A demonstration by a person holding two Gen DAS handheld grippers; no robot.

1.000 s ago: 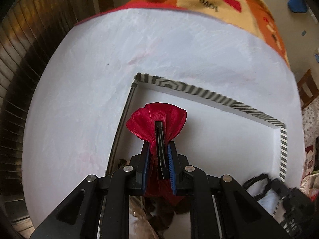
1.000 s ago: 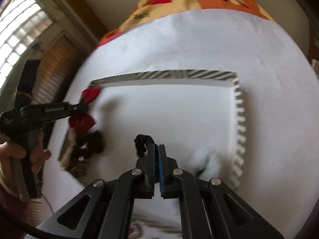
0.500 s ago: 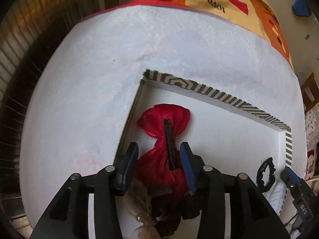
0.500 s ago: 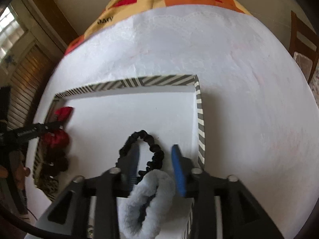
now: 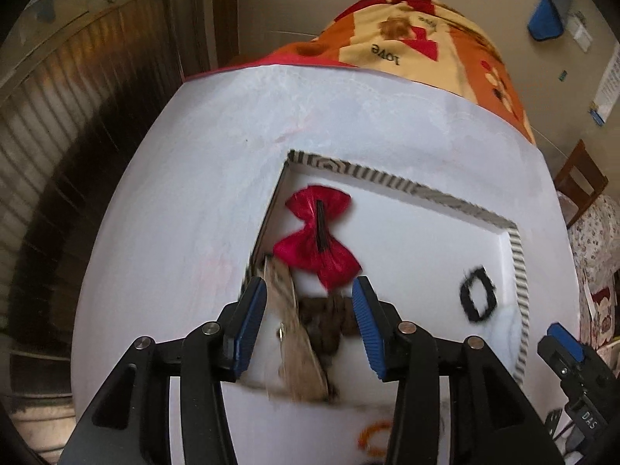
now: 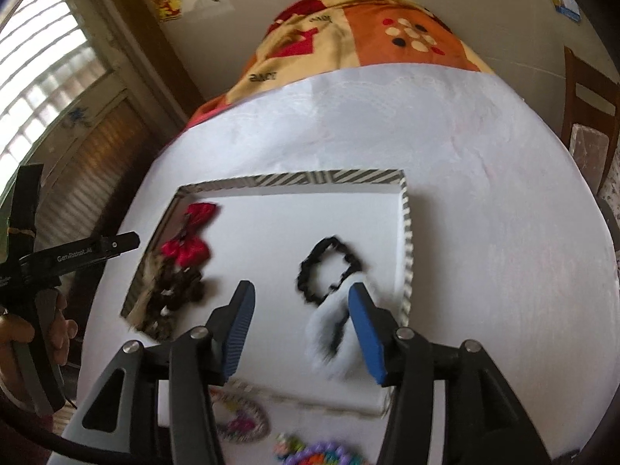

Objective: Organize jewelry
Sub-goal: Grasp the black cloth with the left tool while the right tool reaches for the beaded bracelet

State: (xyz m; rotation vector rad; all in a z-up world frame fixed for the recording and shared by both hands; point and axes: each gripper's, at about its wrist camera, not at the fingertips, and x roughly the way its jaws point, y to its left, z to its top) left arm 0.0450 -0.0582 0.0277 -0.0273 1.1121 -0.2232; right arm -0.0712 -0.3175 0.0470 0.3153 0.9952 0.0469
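A shallow white tray with a striped rim (image 5: 391,178) (image 6: 329,176) lies on the white table. A red satin bow clip (image 5: 316,238) (image 6: 190,238) lies at the tray's left side, above a beige and brown bow pile (image 5: 310,325) (image 6: 170,298). A black scrunchie (image 5: 476,298) (image 6: 327,273) lies at the tray's right, next to a white fluffy scrunchie (image 6: 331,333). My left gripper (image 5: 310,321) is open and empty above the brown pile. My right gripper (image 6: 300,329) is open and empty, above the tray's near part.
Colourful bead bracelets (image 6: 310,449) and a beaded ring (image 6: 240,418) lie on the table in front of the tray. An orange ring (image 5: 372,436) shows by the left gripper. A patterned orange cloth (image 6: 348,35) covers the table's far end. A wooden chair (image 6: 589,89) stands at right.
The left gripper let go of the red bow clip in the tray, opened and pulled back. The right gripper released the black scrunchie, opened wide and drew back.
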